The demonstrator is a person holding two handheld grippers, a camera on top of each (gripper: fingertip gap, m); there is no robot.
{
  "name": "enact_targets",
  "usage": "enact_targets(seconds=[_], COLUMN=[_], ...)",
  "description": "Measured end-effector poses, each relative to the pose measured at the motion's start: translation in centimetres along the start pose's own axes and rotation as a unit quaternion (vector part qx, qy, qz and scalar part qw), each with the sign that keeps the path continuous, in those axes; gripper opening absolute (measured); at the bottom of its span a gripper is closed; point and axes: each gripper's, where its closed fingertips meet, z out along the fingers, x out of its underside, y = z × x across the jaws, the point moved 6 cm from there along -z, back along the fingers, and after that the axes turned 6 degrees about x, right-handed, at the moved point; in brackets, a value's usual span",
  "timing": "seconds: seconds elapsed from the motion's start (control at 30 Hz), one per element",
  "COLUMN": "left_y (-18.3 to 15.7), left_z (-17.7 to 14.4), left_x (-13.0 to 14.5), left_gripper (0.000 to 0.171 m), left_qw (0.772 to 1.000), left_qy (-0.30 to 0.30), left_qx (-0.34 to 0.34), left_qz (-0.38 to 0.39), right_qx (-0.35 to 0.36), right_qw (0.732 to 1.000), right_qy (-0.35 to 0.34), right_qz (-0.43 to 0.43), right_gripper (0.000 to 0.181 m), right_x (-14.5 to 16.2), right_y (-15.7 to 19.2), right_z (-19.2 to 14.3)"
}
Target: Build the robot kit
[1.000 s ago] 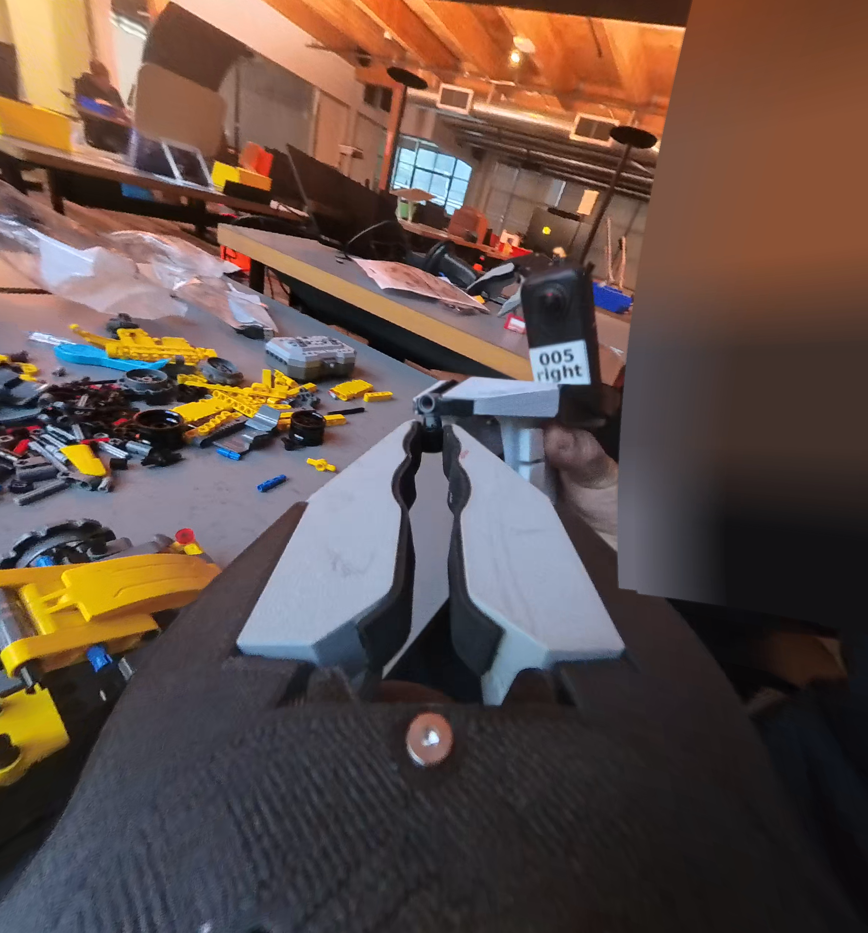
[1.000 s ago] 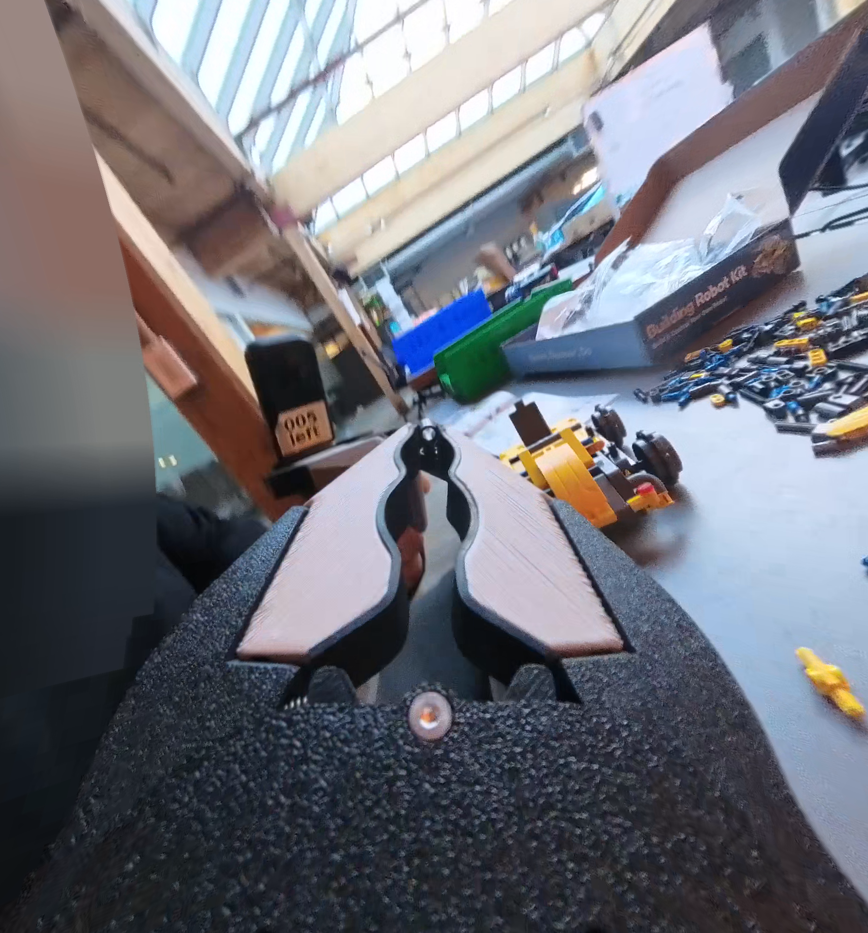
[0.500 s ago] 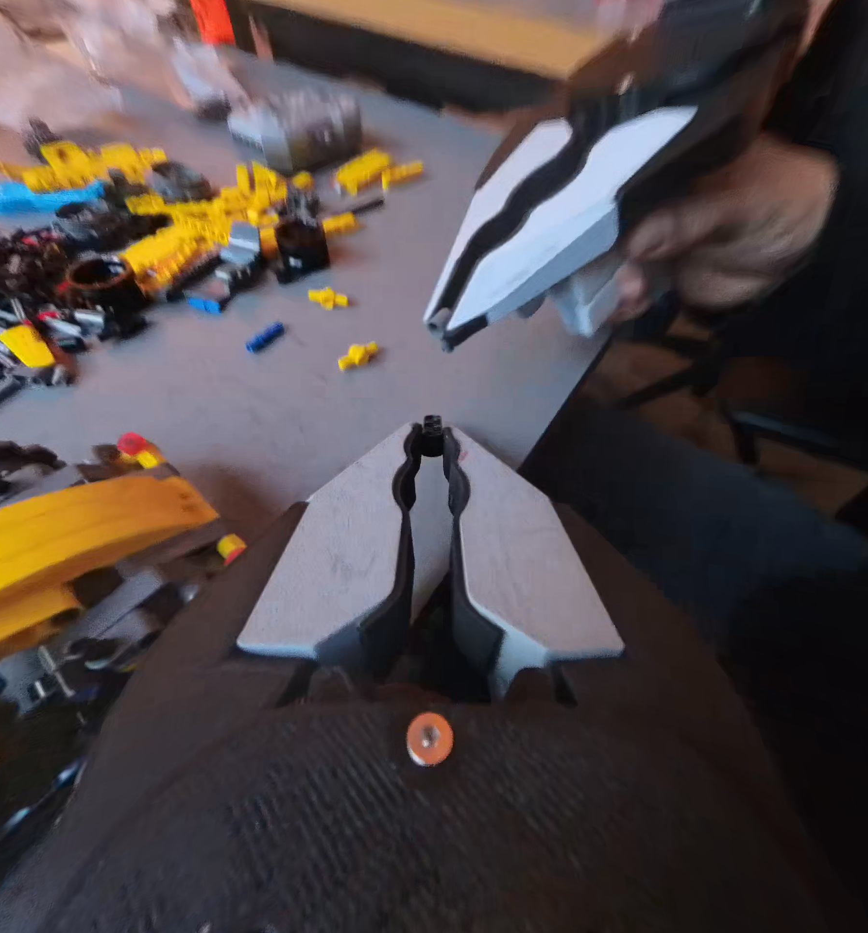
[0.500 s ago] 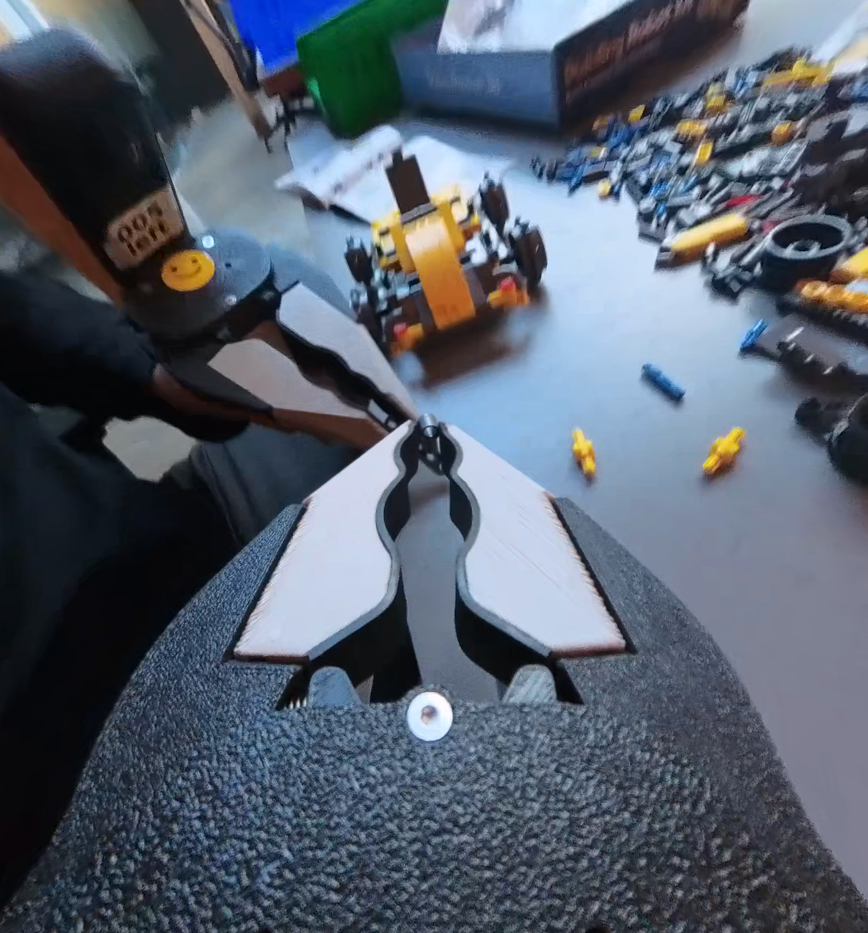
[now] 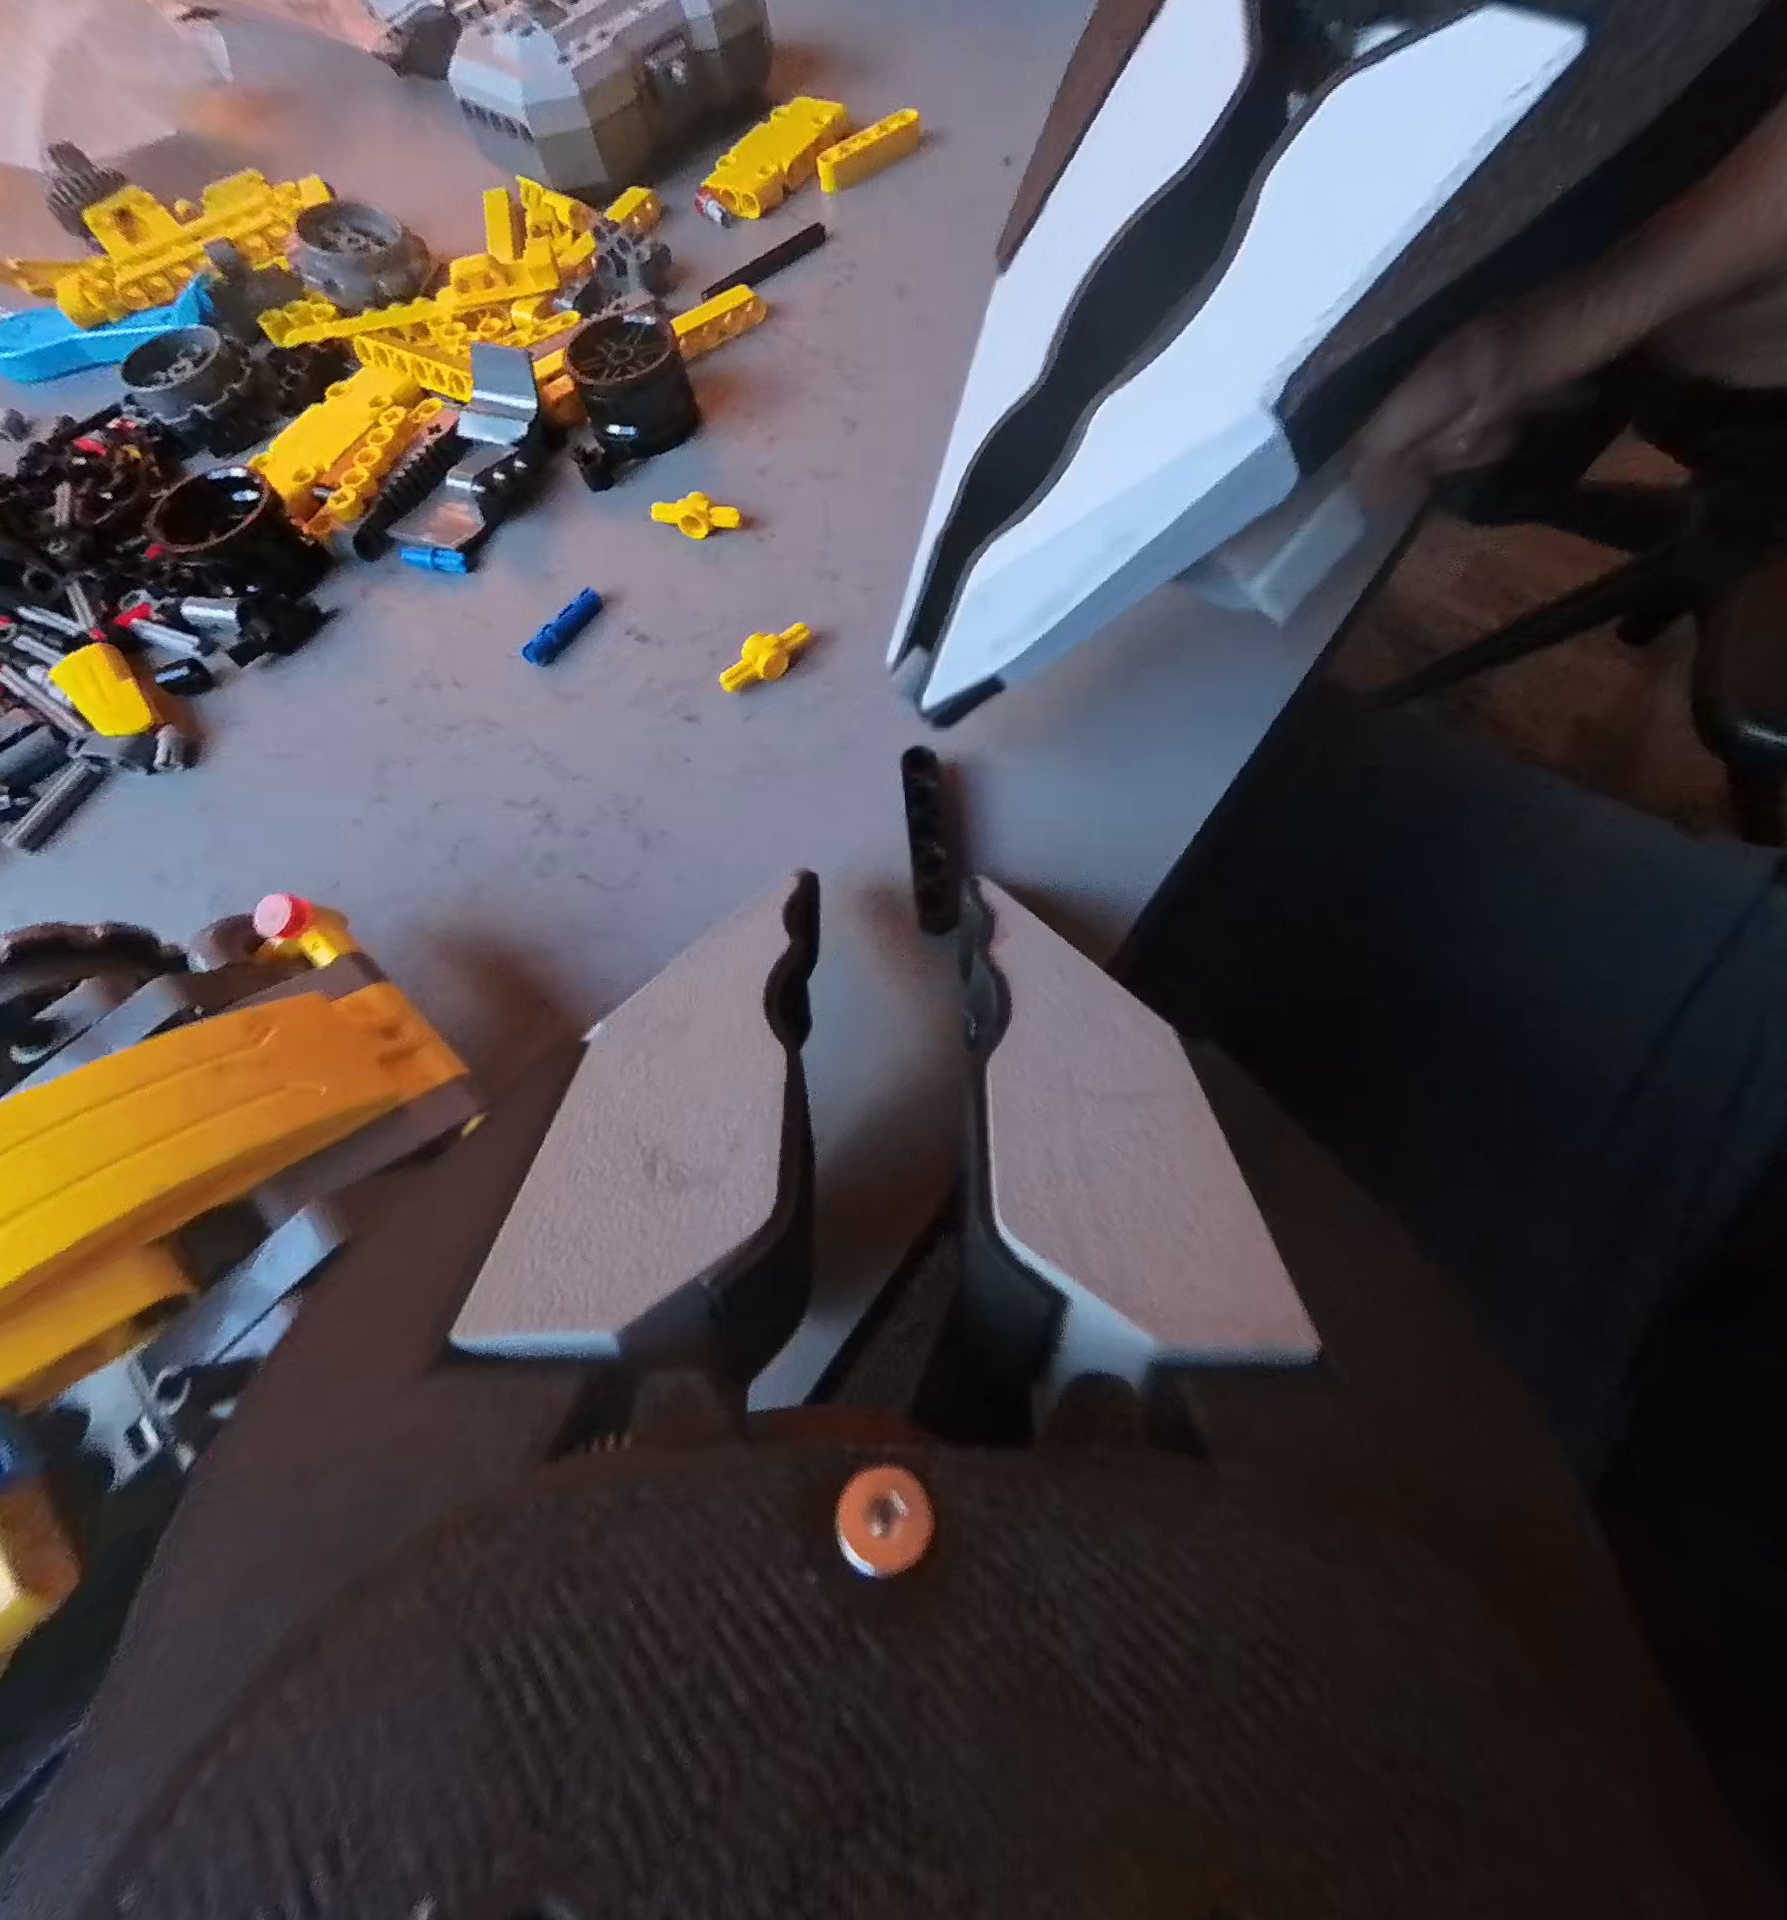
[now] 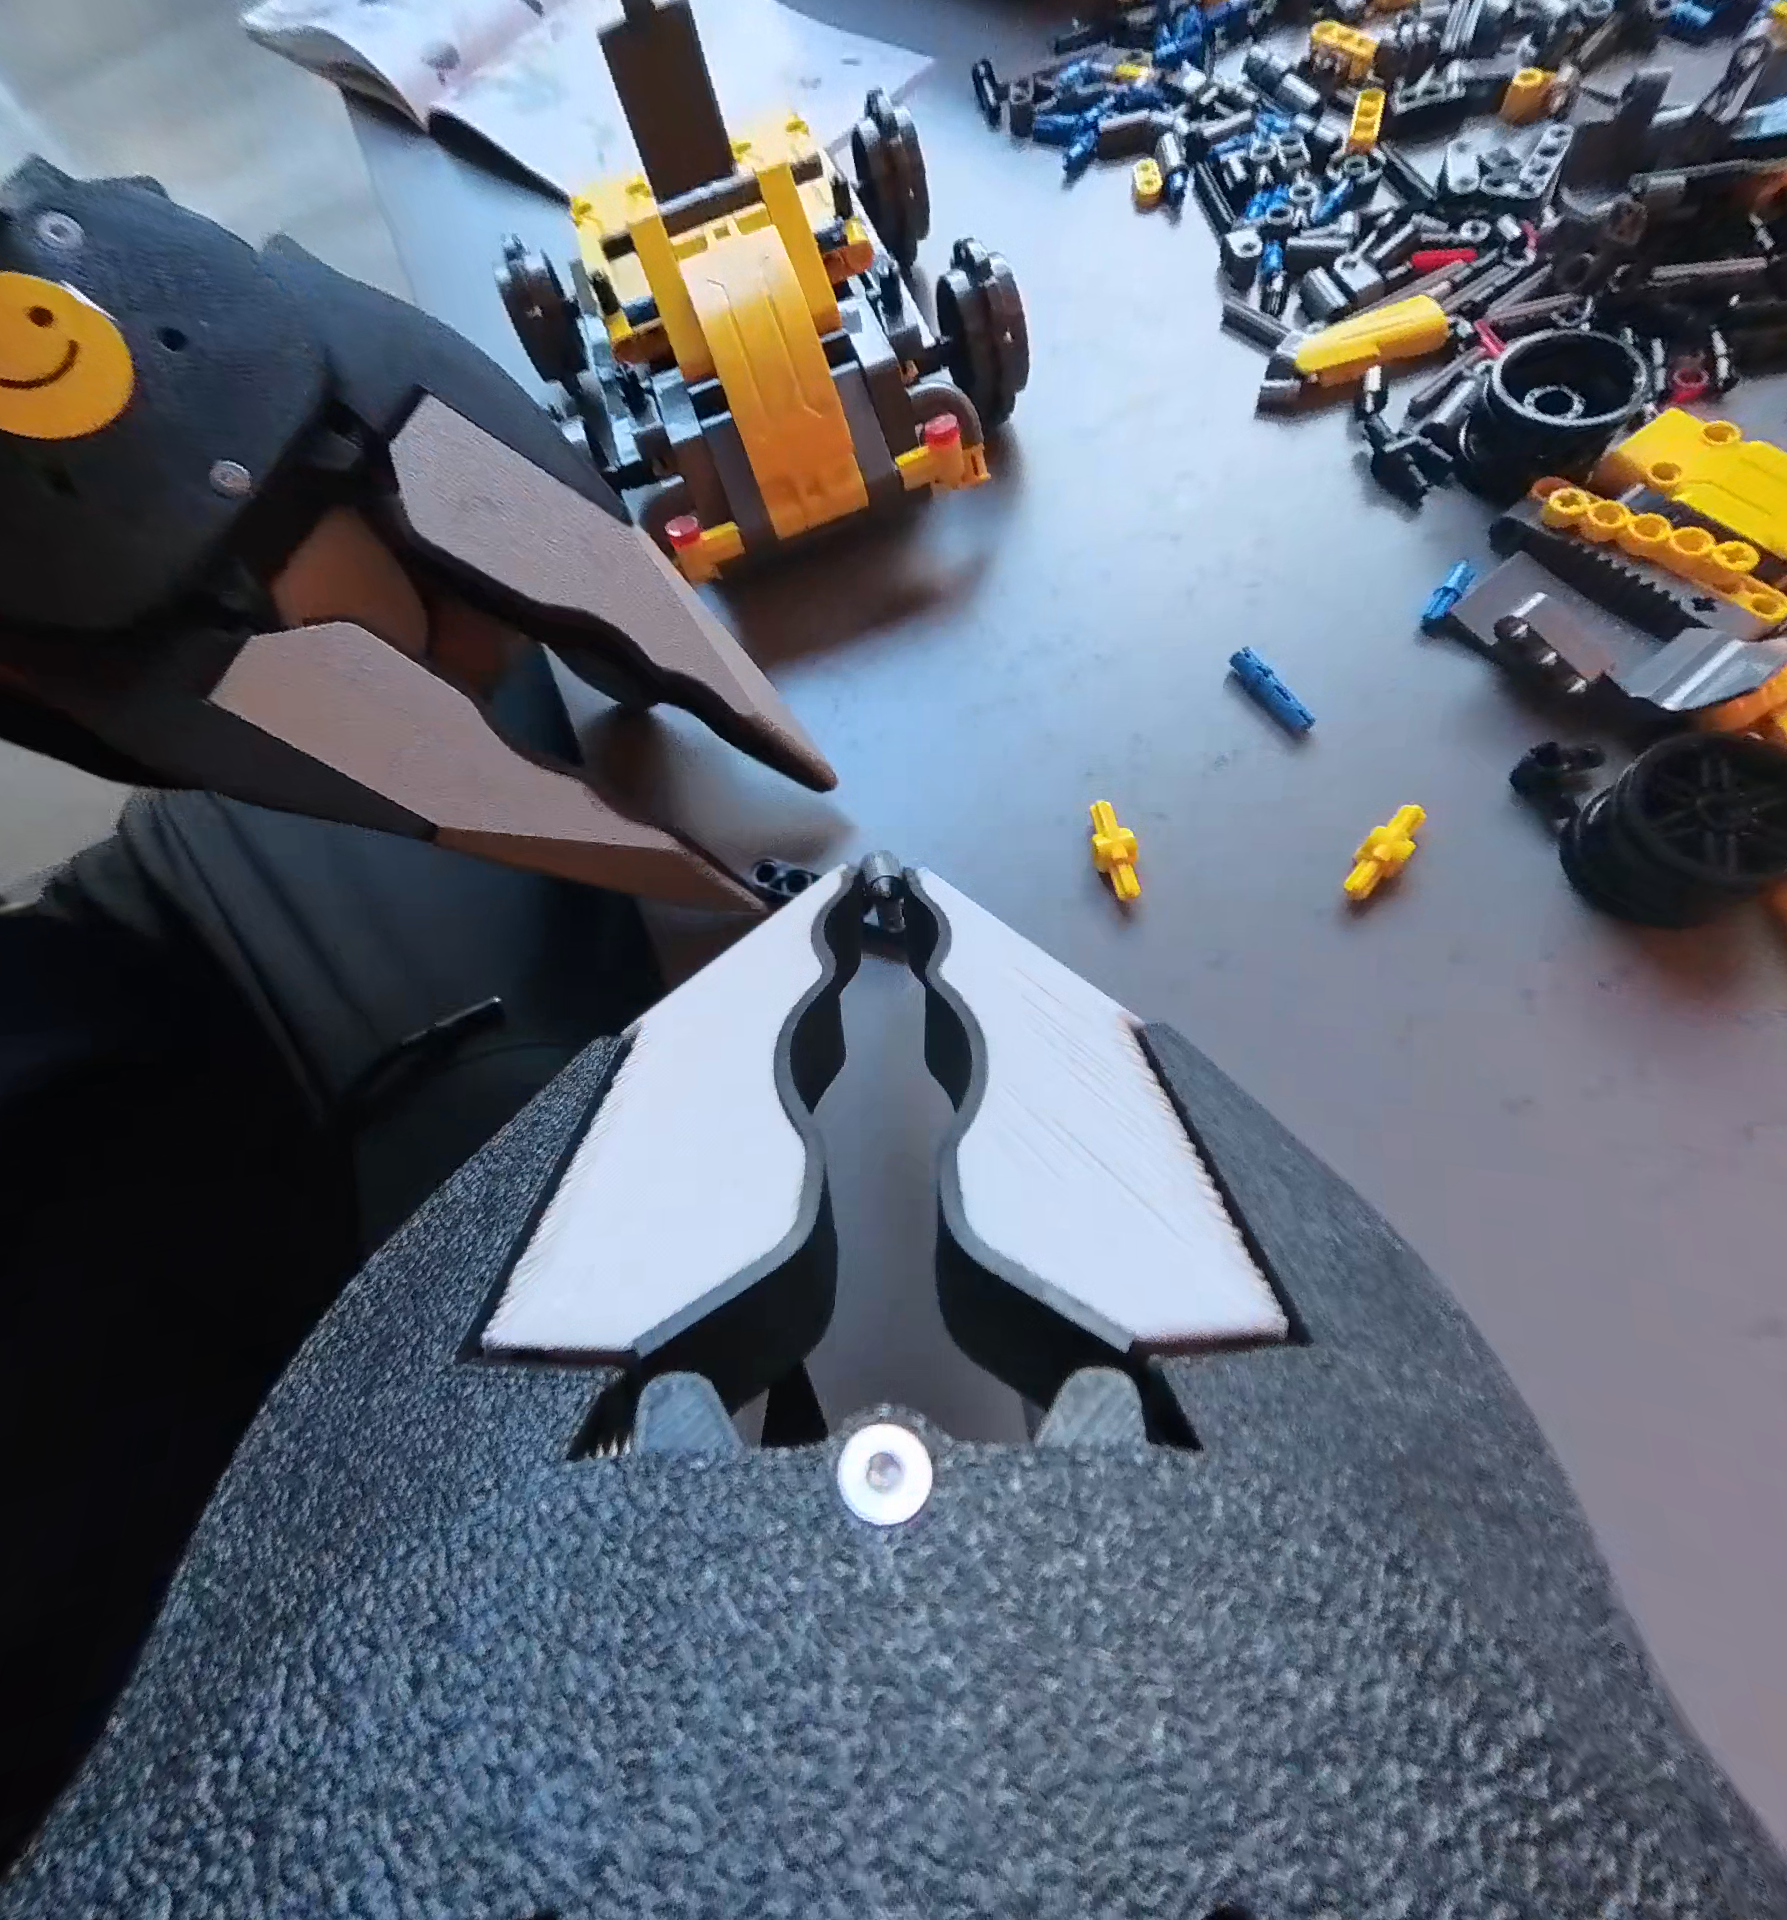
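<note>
Here the left gripper [image 5: 894, 914] was open beside a black bar [image 5: 928, 836] on the desk [image 5: 515, 790], while the right gripper [image 6: 881, 881] pinched a small black peg [image 6: 881, 878].

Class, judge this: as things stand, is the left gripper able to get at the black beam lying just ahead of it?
Probably yes: the left gripper is open, and the black beam lies just past its fingertips with bare table around it.

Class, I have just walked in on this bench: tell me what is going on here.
A person works two handheld grippers over a grey table strewn with building-kit parts. The right gripper is shut on a small black pin. The left gripper is open; a black holed beam lies on the table at its tips. A partly built yellow vehicle stands nearby.
</note>
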Motion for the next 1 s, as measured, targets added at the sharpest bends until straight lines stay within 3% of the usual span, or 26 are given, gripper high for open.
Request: enact_targets(seconds=[0.23,0.47,0.63,0.8,0.9,1.0], left_y=[0.0,-0.7,-1.1,-1.6,-1.8,-1.7], left_z=[-0.9,-0.3,-1.7,-3.6,-4.5,-4.8], left_x=[0.1,-0.2,-1.9,-3.3,-3.3,-3.1], left_gripper=[0.022,0.024,0.022,0.018,0.017,0.015], left_qw=[1.000,1.000,0.997,0.985,0.978,0.982], left_qy=[-0.013,-0.007,-0.058,-0.116,-0.129,-0.124], left_qx=[0.003,0.030,0.048,0.023,0.015,0.034], left_qz=[0.007,0.002,0.024,0.130,0.166,0.136], right_qx=[-0.035,-0.026,-0.137,-0.255,-0.280,-0.280], right_qw=[0.998,0.999,0.985,0.943,0.932,0.938], right_qy=[-0.030,-0.032,-0.088,-0.118,-0.104,-0.104], right_qz=[0.046,-0.015,0.052,0.179,0.203,0.174], right_gripper=[0.006,0.006,0.007,0.006,0.007,0.006], right_x=[-0.5,-0.8,-1.9,-2.6,-2.3,-2.5], right_y=[-0.6,0.0,1.4,1.9,1.9,2.4], right_z=[-0.4,-1.2,-1.8,-2.0,-1.7,-1.6])
